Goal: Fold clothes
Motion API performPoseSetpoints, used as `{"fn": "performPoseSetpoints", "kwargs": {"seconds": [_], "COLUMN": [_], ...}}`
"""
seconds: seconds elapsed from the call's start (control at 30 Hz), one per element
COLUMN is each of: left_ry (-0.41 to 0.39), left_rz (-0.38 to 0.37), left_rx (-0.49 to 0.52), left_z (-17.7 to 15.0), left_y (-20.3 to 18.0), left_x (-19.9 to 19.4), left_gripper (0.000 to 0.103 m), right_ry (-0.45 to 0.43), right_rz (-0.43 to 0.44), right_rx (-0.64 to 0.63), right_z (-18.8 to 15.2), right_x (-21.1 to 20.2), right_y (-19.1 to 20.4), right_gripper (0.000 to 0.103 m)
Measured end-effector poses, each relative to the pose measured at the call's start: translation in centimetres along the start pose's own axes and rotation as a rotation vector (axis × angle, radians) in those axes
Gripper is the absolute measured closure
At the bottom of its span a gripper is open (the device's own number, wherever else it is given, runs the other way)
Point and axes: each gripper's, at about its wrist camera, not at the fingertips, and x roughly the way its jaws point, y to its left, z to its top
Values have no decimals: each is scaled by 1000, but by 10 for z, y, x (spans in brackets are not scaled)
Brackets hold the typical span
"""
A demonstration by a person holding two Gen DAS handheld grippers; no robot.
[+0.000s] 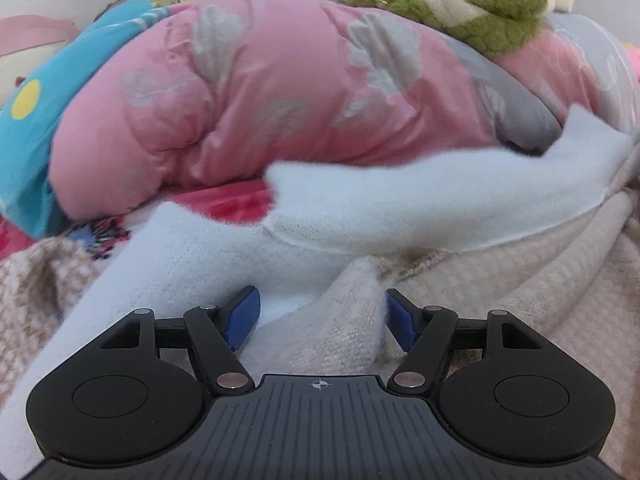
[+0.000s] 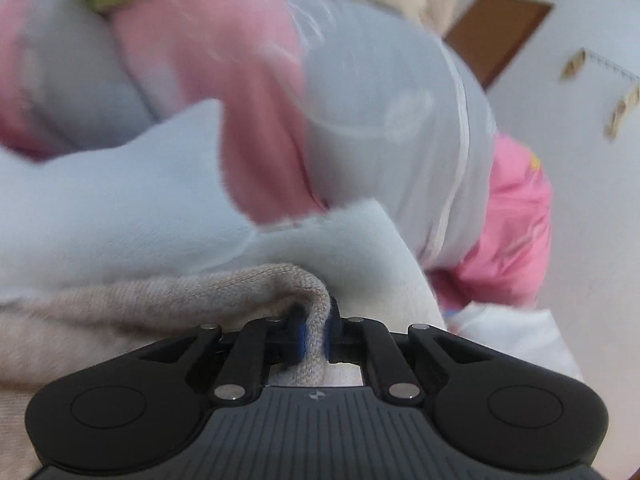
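Beige knit sweater (image 2: pixel 160 292) (pinched), right gripper (image 2: pixel 315 336)

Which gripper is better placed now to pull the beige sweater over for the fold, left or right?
Probably the right. The right gripper is already shut on a fold of the beige sweater. The left gripper stands open, with cloth between its pads that it does not pinch.

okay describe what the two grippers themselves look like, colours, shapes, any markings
Both look alike. The left gripper and the right gripper have matte black bodies with two rounded lobes, ribbed grey centre plates marked with a small crosshair, black linkage bars on silver pivot pins, and blue finger pads. No cables, hands or sleeves show.
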Motion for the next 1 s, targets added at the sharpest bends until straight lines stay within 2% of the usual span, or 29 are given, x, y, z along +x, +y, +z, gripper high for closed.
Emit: {"fn": "performPoseSetpoints", "kwargs": {"seconds": [0.1, 0.2, 0.23, 0.27, 0.33, 0.37, 0.4, 0.53, 0.6, 0.63, 0.7, 0.77, 0.9, 0.93, 1.0], "left_ry": [6, 13, 15, 16, 18, 19, 14, 20, 63, 86, 119, 146, 161, 159, 151], "left_rz": [-7, -22, -36, -53, -99, -116, -122, -116, -120, -120, -113, -105, -72, -62, -42], "left_rx": [21, 25, 25, 22, 13, 15, 23, 62, 92, 111, 164, 217, 239, 232, 223], "left_z": [3, 4, 3, 3, 2, 3, 5, 14, 20, 22, 23, 24, 26, 26, 27], "left_y": [-9, -10, -8, -6, -3, -2, -2, -2, -4, -5, -11, -18, -26, -27, -27], "left_x": [5, 4, 3, 0, -4, -5, -6, 2, 13, 19, 29, 40, 56, 59, 66], "left_gripper": [35, 35, 35, 35, 35, 35, 35, 35, 35, 34, 30, 25, 20, 20, 20], "right_ry": [8, 23, 14, 10, 13, -3, -20, -92, -125, -140, -183, -224, -177, -168, -182], "right_rz": [-57, -66, -61, -50, -2, 22, 60, 239, 415, 500, 593, 616, 740, 755, 692], "right_rx": [-55, -111, -113, -113, -112, -106, -86, 3, 52, 61, 3, -123, -332, -377, -453], "right_z": [-6, -15, -16, -16, -11, -11, -9, -1, 10, 15, 23, 26, 26, 24, 19], "right_x": [25, 46, 42, 36, 18, 4, -11, -68, -82, -85, -87, -87, -76, -75, -70], "right_y": [13, 27, 24, 21, 10, 4, -3, -26, -25, -21, -4, 27, 83, 96, 120], "right_gripper": [97, 95, 94, 89, 72, 56, 47, 41, 29, 28, 28, 28, 28, 28, 27]}}
